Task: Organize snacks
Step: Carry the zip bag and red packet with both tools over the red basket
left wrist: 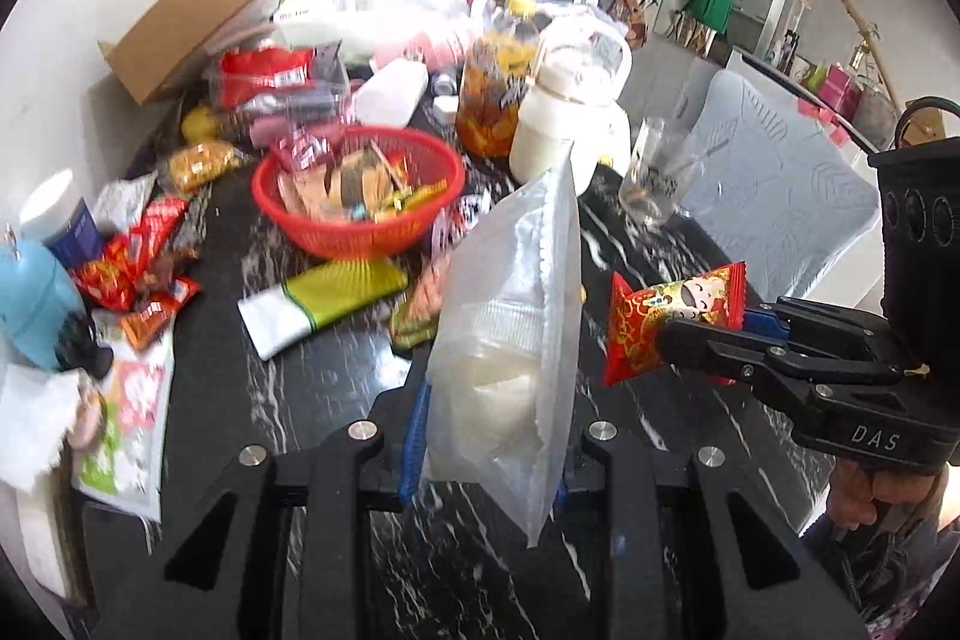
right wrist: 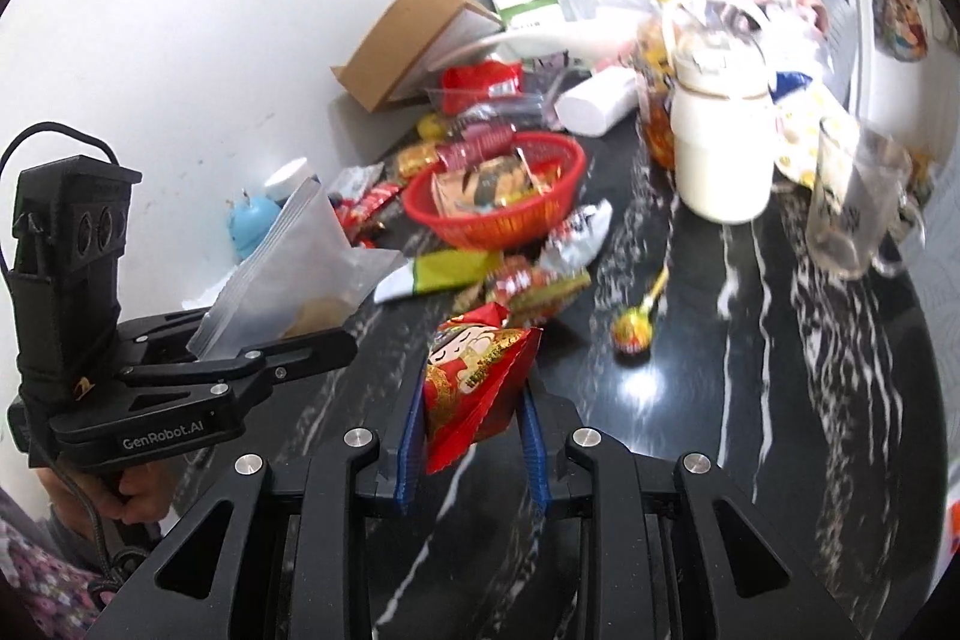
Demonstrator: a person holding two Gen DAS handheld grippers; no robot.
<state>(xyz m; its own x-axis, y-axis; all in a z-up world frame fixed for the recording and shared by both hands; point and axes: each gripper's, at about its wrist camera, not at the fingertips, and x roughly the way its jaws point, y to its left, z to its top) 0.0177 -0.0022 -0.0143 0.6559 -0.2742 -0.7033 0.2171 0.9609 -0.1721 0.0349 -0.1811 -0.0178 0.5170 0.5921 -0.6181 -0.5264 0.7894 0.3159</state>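
Note:
My left gripper [left wrist: 486, 460] is shut on a clear zip bag [left wrist: 510, 340] with something pale inside, held upright above the black marble table [left wrist: 336, 388]. From the right wrist view the same zip bag [right wrist: 294, 268] sticks up out of the left gripper [right wrist: 288, 340]. My right gripper [right wrist: 471, 436] is shut on a red snack packet with a cartoon face [right wrist: 474, 382]. In the left wrist view that red packet [left wrist: 654, 322] hangs from the right gripper [left wrist: 690, 346], just right of the bag. A red basket [left wrist: 360, 196] of snacks stands behind them.
Loose snack packets [left wrist: 138, 268], a green and white tube [left wrist: 318, 304] and a lollipop [right wrist: 636, 322] lie on the table. A white jar [right wrist: 720, 148], a glass mug [right wrist: 852, 208], a jar of preserves [left wrist: 492, 94], a cardboard box [left wrist: 198, 16] and a blue bottle [left wrist: 36, 304] crowd the far side.

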